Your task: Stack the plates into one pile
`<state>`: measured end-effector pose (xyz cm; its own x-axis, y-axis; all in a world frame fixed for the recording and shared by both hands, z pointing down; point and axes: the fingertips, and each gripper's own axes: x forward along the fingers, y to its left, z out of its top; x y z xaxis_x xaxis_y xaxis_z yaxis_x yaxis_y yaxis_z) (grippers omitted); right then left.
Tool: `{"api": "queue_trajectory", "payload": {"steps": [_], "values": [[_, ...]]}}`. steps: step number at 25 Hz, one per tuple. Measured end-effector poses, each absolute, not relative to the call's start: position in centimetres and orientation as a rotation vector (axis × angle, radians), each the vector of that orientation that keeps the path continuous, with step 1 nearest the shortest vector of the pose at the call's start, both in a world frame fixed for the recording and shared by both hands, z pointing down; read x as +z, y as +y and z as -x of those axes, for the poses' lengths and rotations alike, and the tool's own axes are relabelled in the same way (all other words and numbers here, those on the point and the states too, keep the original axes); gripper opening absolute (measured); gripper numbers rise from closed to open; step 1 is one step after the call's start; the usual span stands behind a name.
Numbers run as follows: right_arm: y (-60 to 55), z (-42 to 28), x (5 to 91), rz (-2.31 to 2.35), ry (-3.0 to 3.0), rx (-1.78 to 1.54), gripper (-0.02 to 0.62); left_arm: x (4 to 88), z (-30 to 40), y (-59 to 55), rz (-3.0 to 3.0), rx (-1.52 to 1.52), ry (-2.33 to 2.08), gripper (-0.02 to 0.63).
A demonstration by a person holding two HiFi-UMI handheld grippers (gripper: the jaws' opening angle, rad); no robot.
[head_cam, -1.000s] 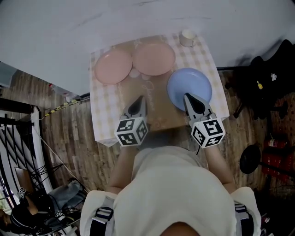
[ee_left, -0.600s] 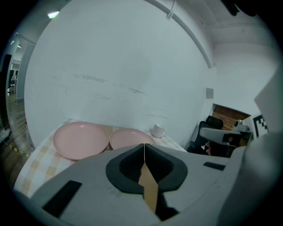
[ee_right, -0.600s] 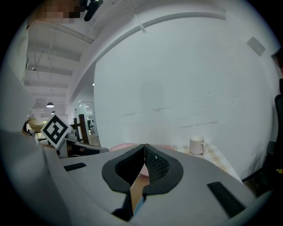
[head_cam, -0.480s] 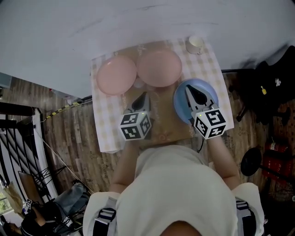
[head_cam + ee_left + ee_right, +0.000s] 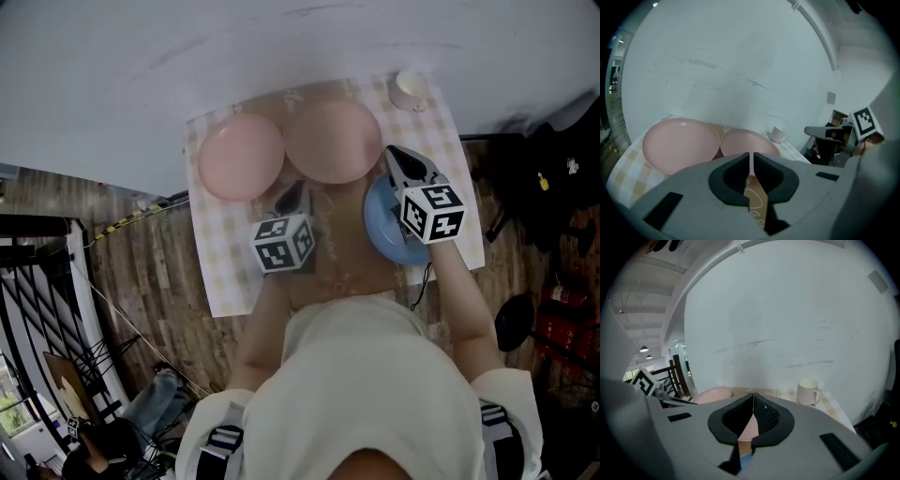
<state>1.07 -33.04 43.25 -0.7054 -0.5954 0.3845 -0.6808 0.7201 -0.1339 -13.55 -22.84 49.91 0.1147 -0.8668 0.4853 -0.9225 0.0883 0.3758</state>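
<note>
The left tool (image 5: 296,190) and right tool (image 5: 389,152) were pictured shut and empty over the desk (image 5: 216,267), where the left pink plate (image 5: 241,157), right pink plate (image 5: 331,141) and blue plate (image 5: 382,230) lay unstacked. It was judged that jaws should be opened early and a rim approached low, so one plate could be lifted cleanly.

left claw (image 5: 297,189) closed, right claw (image 5: 390,151) closed, both empty

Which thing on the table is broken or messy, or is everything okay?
Everything looks okay. The left pink plate, the right pink plate and the blue plate lie flat on the checked cloth, not yet stacked. The white mug stands upright. Nothing looks spilled or cracked.
</note>
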Motion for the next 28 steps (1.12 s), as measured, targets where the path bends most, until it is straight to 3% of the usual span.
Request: {"api": "queue_trajectory", "payload": {"steps": [11, 15, 18, 28], "values": [[-39.3, 0.9, 50.1, -0.973, -2.409, 0.44, 0.002, 54.7, 15.2, -24.9, -1.661, 0.177, -1.713, 0.011], [-40.7, 1.0, 52.1, -0.97, -2.34, 0.435, 0.005, 55.9, 15.5, -25.4, -1.637, 0.173, -1.699, 0.061], [-41.7, 0.9, 53.4, -0.962, -2.286, 0.441, 0.091, 56.7, 15.6, -25.8, -1.622, 0.173, -1.69, 0.095], [-43.8, 1.2, 56.7, -0.916, -2.133, 0.428, 0.118, 58.9, 15.5, -27.2, -1.564, 0.133, -1.664, 0.164]]}}
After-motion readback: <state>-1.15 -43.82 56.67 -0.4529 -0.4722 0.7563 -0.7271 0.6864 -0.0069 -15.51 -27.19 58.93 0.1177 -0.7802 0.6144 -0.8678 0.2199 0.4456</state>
